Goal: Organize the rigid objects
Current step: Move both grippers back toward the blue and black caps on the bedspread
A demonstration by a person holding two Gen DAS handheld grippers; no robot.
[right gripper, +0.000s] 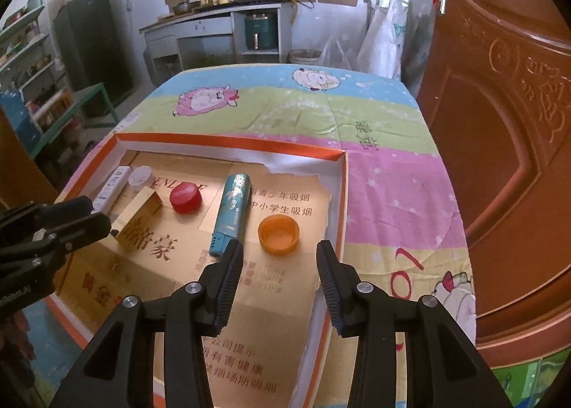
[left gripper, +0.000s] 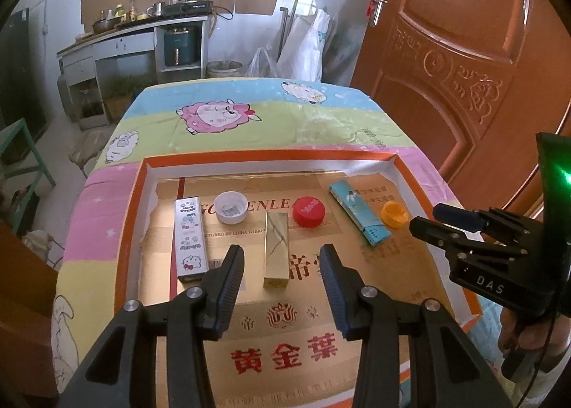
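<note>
A shallow orange-rimmed cardboard tray lies on the table and holds a gold box, a white cartoon-printed box, a teal box, a white cap, a red cap and an orange cap. My left gripper is open, its fingers on either side of the near end of the gold box. My right gripper is open and empty above the tray, just short of the orange cap, with the teal box by its left finger.
The tray sits on a sheep-print cloth covering the table. A brown wooden door stands close on the right. A kitchen counter with a stove and bags is at the back; green shelving is at the left.
</note>
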